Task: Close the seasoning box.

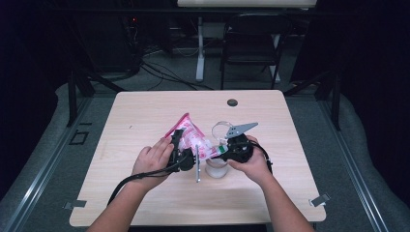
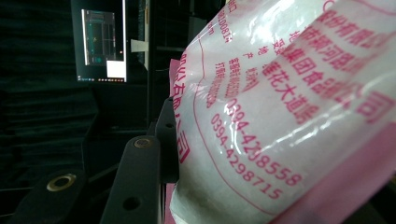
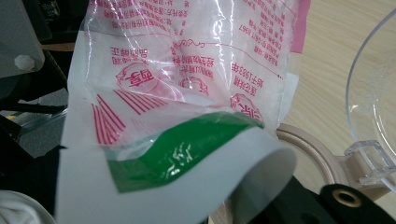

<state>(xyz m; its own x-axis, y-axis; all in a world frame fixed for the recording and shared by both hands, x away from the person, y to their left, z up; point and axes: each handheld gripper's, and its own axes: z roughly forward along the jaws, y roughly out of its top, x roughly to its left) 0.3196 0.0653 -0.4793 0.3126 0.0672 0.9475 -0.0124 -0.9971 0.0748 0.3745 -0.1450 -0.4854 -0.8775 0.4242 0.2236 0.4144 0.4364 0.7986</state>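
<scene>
Bag [image 1: 193,137] and jar [image 1: 217,166] crowd mid-table; the far tabletop [image 1: 159,104] lies free.

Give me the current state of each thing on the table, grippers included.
Pink-printed bag: lifted off the table, tilted, held at both ends.
Left gripper: shut on the bag.
Right gripper: shut on the bag's lower corner.
Jar: upright under the bag, open.
Clear lid: flipped back.

One pink-and-white printed bag [image 1: 192,137] sits at the centre of the frame, above one clear container [image 1: 216,166] with one hinged clear lid [image 1: 222,128]. Two claws, left [image 1: 178,145] and right [image 1: 227,149], and two hands share one table [image 1: 145,111]. One black chair [image 1: 251,46] stands at upper centre.
</scene>
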